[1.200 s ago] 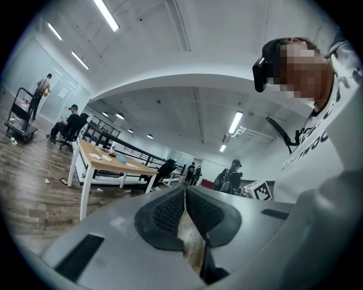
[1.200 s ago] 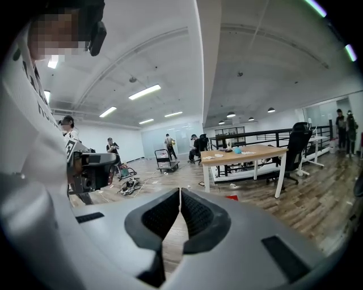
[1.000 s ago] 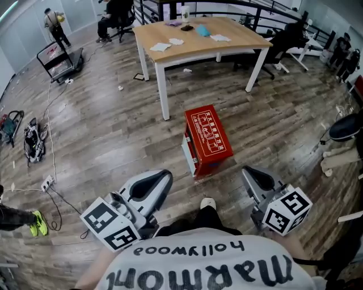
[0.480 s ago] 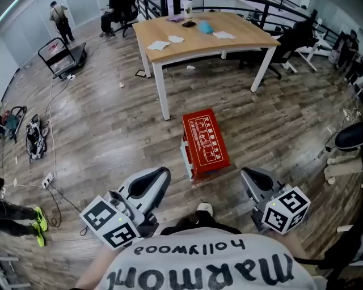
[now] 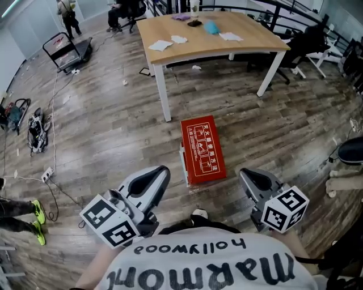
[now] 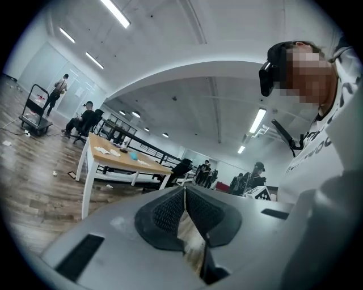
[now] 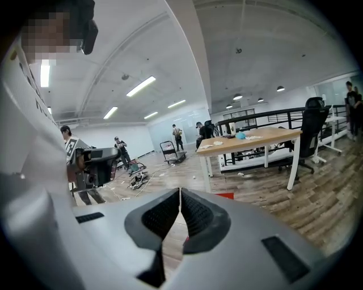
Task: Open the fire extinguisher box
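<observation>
Wood-plank floor (image 5: 102, 130) bears the red fire extinguisher box (image 5: 202, 150), lid shut, near a counter (image 5: 210, 42). Left gripper (image 5: 154, 177) and right gripper (image 5: 250, 177) hang apart from it, jaws together, empty.

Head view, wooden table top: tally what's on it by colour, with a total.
White paper sheets: 3
Teal item: 1
Purple item: 1
Dark item: 1
Pale cup at the far edge: 1
Total: 7
</observation>
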### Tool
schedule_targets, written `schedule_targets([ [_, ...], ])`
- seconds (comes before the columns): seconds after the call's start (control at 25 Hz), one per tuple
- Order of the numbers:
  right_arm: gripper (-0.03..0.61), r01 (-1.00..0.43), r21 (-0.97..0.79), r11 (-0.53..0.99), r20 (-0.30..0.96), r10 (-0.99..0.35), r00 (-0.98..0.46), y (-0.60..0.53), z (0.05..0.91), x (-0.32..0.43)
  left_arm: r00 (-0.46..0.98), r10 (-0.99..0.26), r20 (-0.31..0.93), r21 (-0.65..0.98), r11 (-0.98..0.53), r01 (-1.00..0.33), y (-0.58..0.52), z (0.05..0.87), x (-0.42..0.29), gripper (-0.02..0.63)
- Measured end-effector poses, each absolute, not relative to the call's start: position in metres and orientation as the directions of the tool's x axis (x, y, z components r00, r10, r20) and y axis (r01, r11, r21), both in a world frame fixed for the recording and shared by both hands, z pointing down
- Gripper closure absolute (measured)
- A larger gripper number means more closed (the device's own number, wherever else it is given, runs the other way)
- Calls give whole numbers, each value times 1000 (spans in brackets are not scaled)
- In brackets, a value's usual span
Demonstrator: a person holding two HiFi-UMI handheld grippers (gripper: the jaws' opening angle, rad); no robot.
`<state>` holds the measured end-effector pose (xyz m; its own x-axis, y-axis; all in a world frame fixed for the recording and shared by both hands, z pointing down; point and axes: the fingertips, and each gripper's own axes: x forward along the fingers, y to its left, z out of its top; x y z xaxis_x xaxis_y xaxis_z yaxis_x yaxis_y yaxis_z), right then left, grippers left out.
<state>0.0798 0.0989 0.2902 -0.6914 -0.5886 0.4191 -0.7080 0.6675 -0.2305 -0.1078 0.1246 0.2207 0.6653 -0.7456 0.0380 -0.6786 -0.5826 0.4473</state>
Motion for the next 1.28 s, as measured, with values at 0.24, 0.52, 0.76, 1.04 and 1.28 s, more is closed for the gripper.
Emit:
schedule_targets([
  [0.24, 566, -684, -227, 693, 433, -557, -708, 70, 294, 99, 628, -778, 34, 474, -541, -695, 95, 226, -95, 598],
  [0.52, 566, -663, -236, 710, 440, -531, -725, 45, 303, 112, 602, -798, 37, 480, -514, -711, 75, 233, -81, 598],
  [0.76, 566, -658, -225, 718, 445, -526, -725, 32, 312, 115, 613, -786, 74, 479, -512, -713, 60, 243, -73, 598],
  [1.04, 566, -642, -206, 739, 445, -514, -734, 22, 321, 106, 616, -780, 109, 378, -540, -752, 26, 245, -55, 598],
  [1.28, 567, -618, -181, 765, 493, -474, -730, 23, 344, 100, 621, -774, 129, 402, -531, -746, 16, 259, -51, 598],
])
